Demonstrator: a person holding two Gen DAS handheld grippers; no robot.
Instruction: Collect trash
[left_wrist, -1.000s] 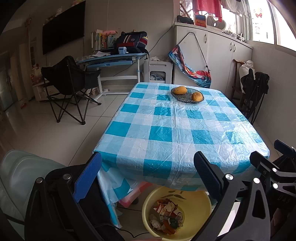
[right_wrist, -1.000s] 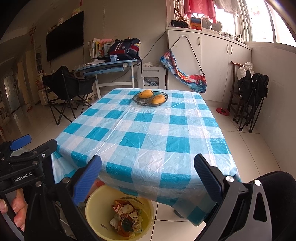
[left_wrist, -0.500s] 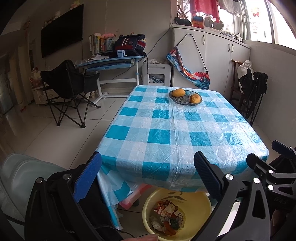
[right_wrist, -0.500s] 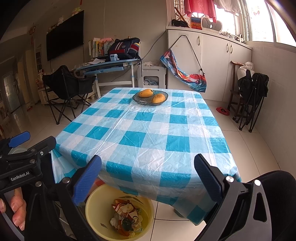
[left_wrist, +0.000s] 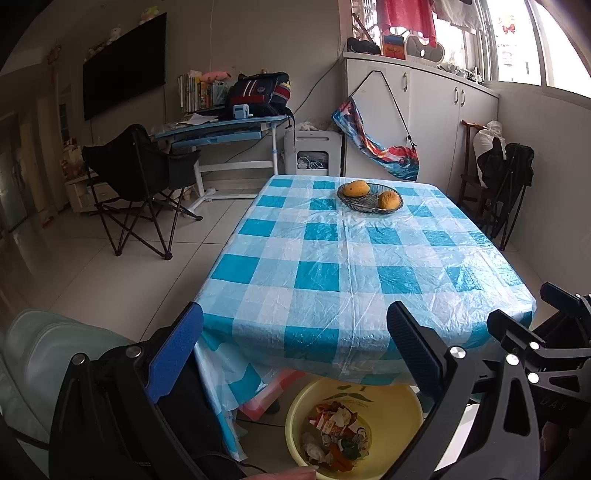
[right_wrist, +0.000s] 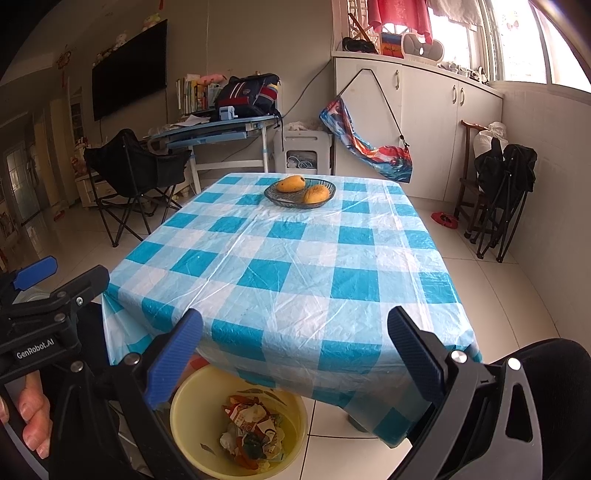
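A yellow basin (left_wrist: 391, 402) (right_wrist: 192, 406) stands on the floor under the table's near edge, holding a heap of paper scraps and wrappers (left_wrist: 334, 435) (right_wrist: 253, 432). My left gripper (left_wrist: 295, 343) hangs open above and behind the basin, nothing between its fingers. My right gripper (right_wrist: 291, 343) is likewise open and empty, over the table's near edge. Each gripper shows at the side of the other's view. The blue-and-white checked tablecloth (left_wrist: 351, 258) (right_wrist: 295, 266) carries no scraps that I can see.
A dark wire dish (left_wrist: 369, 201) (right_wrist: 299, 194) with two mangoes sits at the table's far end. A black folding chair (left_wrist: 140, 177) and a blue desk (left_wrist: 221, 129) stand to the left. Folded chairs (right_wrist: 506, 184) lean against the right wall. A hand (right_wrist: 33, 417) holds the left gripper.
Both grippers have drifted slightly back from the table; they stay open and empty. The basin and its trash have not moved.
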